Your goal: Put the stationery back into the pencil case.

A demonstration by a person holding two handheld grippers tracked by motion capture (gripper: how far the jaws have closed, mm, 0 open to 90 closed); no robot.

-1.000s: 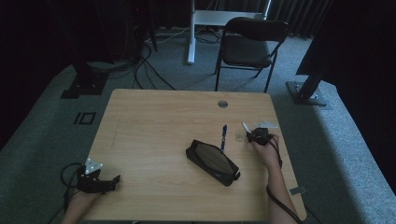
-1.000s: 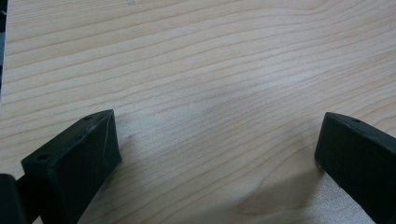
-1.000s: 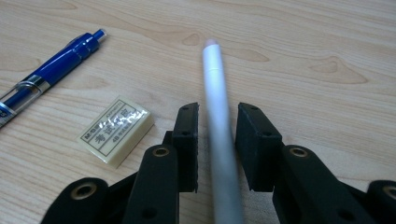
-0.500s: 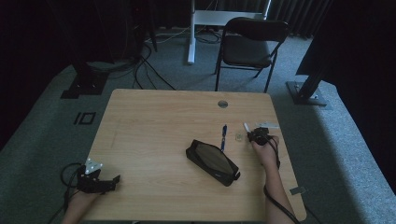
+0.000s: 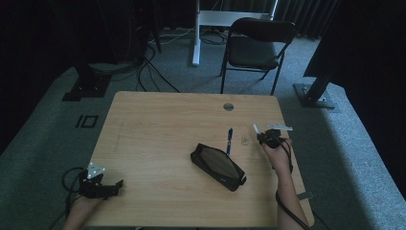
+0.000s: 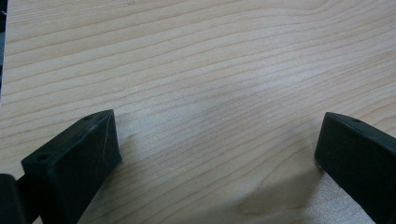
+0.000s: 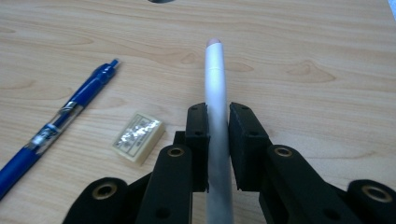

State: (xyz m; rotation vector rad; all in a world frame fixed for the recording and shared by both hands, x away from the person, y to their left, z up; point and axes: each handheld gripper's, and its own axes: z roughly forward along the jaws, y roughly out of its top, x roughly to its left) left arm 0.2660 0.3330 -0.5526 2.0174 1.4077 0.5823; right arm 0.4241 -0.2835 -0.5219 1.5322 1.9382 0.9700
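Note:
My right gripper (image 7: pixel 217 116) is shut on a slim white stick (image 7: pixel 215 79) with a pinkish tip, which points away from me just above the table. In the high view that gripper (image 5: pixel 262 136) is near the table's right edge, with the stick (image 5: pixel 256 128) jutting up-left. Left of it lie a small pale eraser (image 7: pixel 138 136) (image 5: pixel 244 141) and a blue pen (image 7: pixel 56 128) (image 5: pixel 229 140). A black pencil case (image 5: pixel 218 166) lies at an angle nearer the person. My left gripper (image 5: pixel 112 184) rests at the front left corner, open over bare wood (image 6: pixel 217 140).
The wooden table (image 5: pixel 158 124) has a round cable hole (image 5: pixel 228 106) near its far edge. A black chair (image 5: pixel 253 48) stands behind it on the grey carpet. Cables and stand bases lie on the floor at the far left and right.
The right gripper with the white stick has edged slightly to the right. The left gripper, pen, eraser and case have stayed put.

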